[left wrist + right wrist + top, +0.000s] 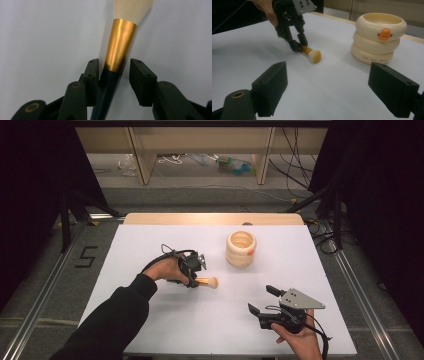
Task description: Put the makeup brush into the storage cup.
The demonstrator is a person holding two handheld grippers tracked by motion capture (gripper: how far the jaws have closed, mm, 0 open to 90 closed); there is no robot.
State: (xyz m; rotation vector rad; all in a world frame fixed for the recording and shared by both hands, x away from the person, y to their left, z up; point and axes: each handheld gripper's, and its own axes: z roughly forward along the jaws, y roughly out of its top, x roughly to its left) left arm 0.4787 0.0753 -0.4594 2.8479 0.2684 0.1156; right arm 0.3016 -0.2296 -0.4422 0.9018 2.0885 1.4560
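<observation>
Left tongs (196, 279) down over a makeup brush (207, 282) lying flat near the middle of the white surface (165, 325), bristle head pointing right. Seen along the left tongs (113, 72): jaws standing either side of the brush (120, 47) where the dark handle meets the gold ferrule, one pad against the handle, the other just beside it with a thin gap showing, so not yet clamped. Pale bristles spreading past the jaw tips. Right tongs (260, 300) held near the front right edge of the surface, well apart from the brush, jaws spread wide with nothing between them. From the right tongs (328, 87): brush (310, 53) on the surface ahead, left tongs (297, 42) over its handle end, a hand (267, 10) behind. Cream ringed container (241, 249) with an orange duck bill standing upright to the far right of the brush, apart from it.
</observation>
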